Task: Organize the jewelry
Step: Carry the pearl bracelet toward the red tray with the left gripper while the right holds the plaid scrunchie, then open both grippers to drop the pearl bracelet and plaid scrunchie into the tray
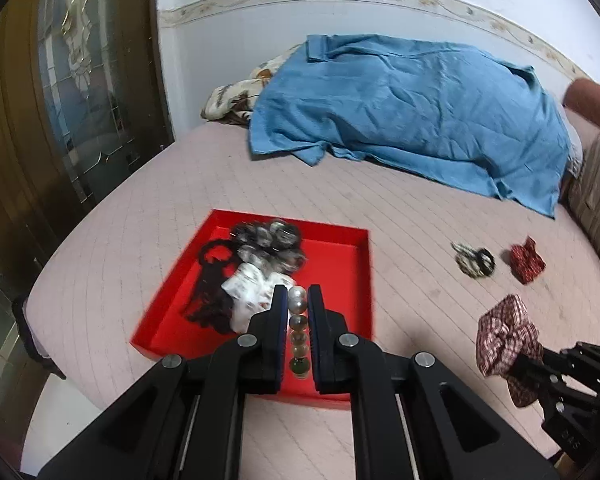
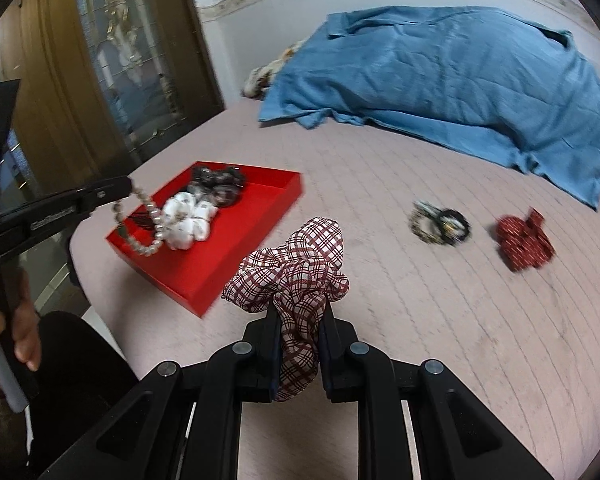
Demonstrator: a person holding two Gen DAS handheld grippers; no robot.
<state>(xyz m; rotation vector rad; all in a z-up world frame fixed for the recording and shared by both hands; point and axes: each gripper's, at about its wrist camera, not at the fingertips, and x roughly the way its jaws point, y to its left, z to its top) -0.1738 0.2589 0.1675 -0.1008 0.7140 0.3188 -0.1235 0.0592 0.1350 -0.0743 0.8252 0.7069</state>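
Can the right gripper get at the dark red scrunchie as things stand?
Probably not yet. The right gripper is shut on the plaid scrunchie, so its jaws are full. The path itself looks free: the dark red scrunchie lies alone on the bedsheet, ahead and to the right.

Left wrist view: low and close over the red tray (image 1: 188, 300), facing the bed's (image 1: 380, 208) far edge.
Right wrist view: further right, same facing.
Shared: tray (image 2: 204, 276), blue blanket (image 2: 440, 76).

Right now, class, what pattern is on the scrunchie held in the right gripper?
The scrunchie has a dark red and white plaid check, clearest in the right wrist view.
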